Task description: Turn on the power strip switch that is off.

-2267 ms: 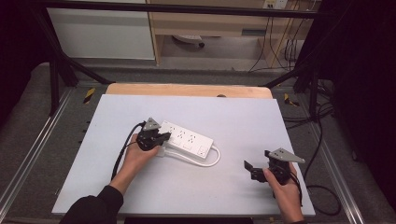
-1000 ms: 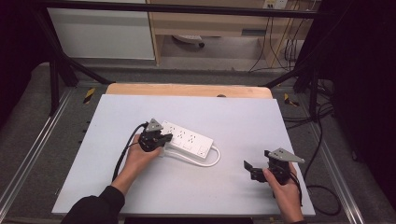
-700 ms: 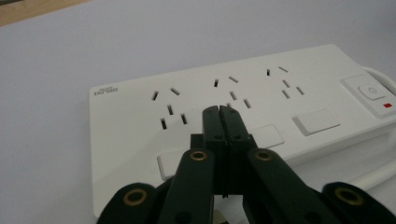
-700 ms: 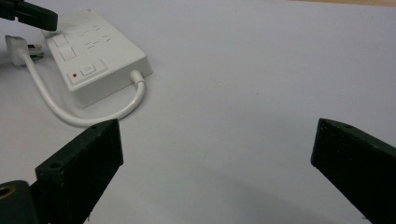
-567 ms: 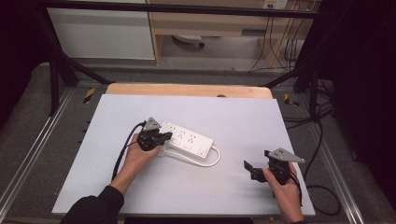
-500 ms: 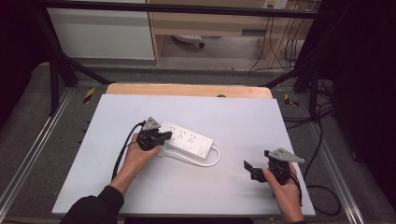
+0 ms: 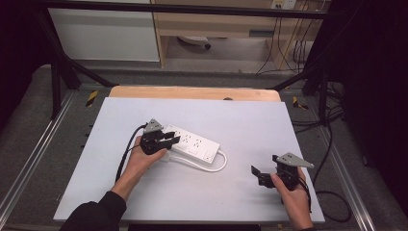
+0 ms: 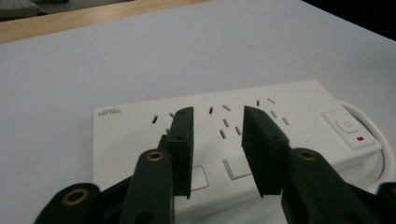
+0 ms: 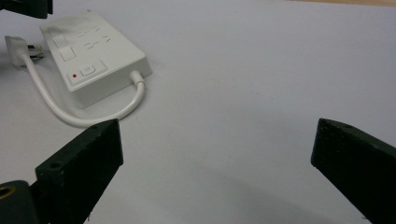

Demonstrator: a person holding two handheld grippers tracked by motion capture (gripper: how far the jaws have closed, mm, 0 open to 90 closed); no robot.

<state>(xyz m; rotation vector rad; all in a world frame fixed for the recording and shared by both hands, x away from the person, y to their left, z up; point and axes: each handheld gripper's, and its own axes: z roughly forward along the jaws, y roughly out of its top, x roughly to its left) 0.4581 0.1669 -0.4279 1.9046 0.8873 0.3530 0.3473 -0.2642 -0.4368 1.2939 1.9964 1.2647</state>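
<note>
White flat power strip (image 7: 193, 146); looped white cord (image 7: 219, 166)

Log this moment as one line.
left hand-held gripper: jaws just opening, over power strip | right hand-held gripper: open, holding nothing | white board

White power strip (image 7: 195, 146) lies flat on the table, left of centre, long axis running from far-left to near-right. Socket face up; switch with red indicator at its near-right end. White cord (image 7: 219, 165) leaves that end and loops back along the near side.
</note>
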